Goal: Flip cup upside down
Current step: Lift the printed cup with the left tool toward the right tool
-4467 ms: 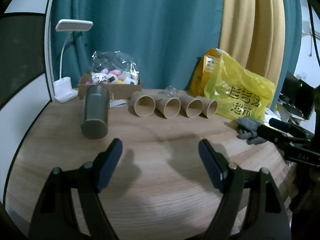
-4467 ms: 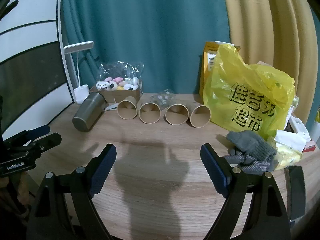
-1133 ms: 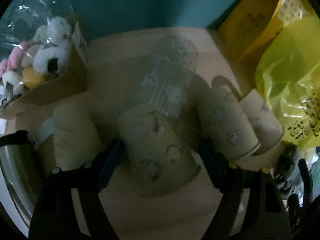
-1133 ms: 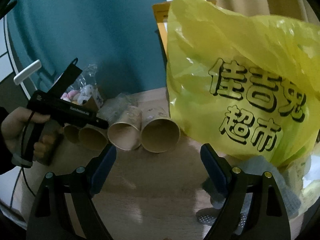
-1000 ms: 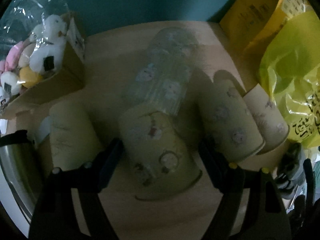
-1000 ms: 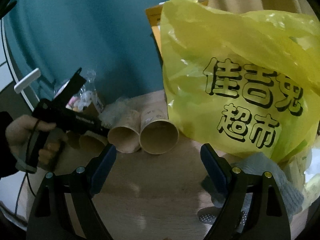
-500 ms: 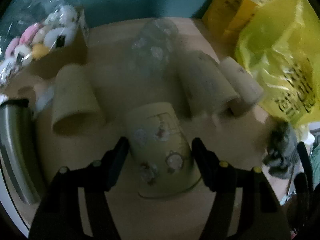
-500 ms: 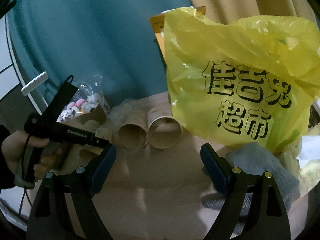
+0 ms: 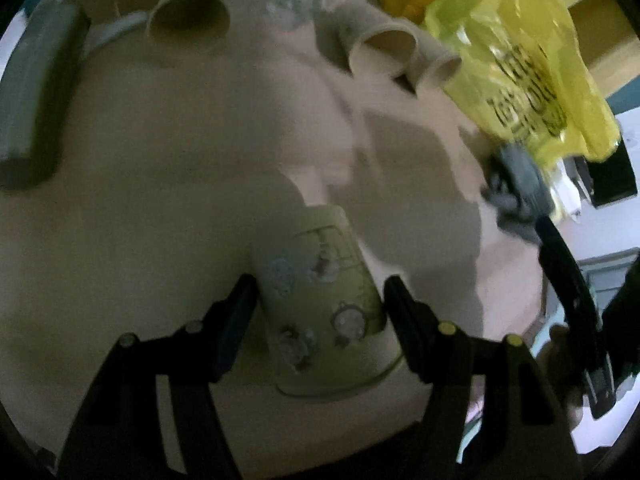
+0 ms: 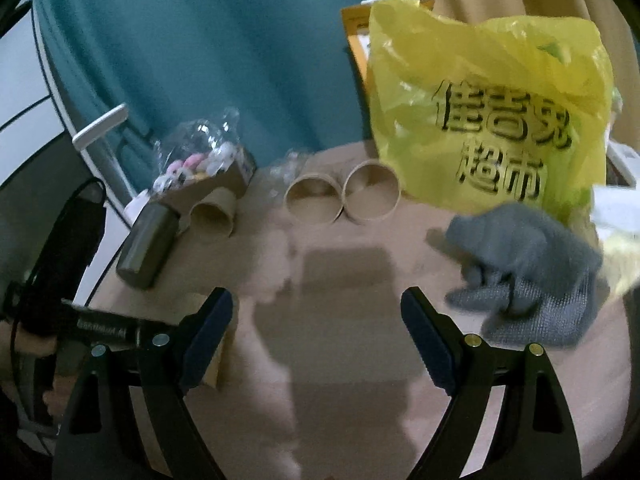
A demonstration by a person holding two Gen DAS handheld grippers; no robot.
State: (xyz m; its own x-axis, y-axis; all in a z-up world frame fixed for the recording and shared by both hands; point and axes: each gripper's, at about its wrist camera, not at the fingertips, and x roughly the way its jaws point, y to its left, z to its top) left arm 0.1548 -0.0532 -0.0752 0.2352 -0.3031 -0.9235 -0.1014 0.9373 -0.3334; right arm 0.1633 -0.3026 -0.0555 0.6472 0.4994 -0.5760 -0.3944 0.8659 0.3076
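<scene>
My left gripper [image 9: 320, 300] is shut on a pale paper cup [image 9: 320, 296] with cartoon prints, held above the wooden table [image 9: 168, 152], its rim towards the camera and its base pointing away. Three more paper cups lie on their sides at the back: one on the left [image 9: 188, 12] and two on the right [image 9: 384, 48]. In the right wrist view the left gripper's body [image 10: 92, 324] is at the left edge and the same cups [image 10: 314, 200] lie at the back. My right gripper [image 10: 316, 320] is open and empty over the table.
A grey metal tumbler [image 9: 32, 92] lies on its side at the left. A yellow plastic bag [image 10: 488, 124] and a grey glove [image 10: 528, 272] are at the right. A box of small toys [image 10: 200, 172] and a white lamp [image 10: 100, 128] stand at the back left.
My left gripper closed on one lying cup and pulled it away from the row towards the table's front. My right gripper drew back and tilted down.
</scene>
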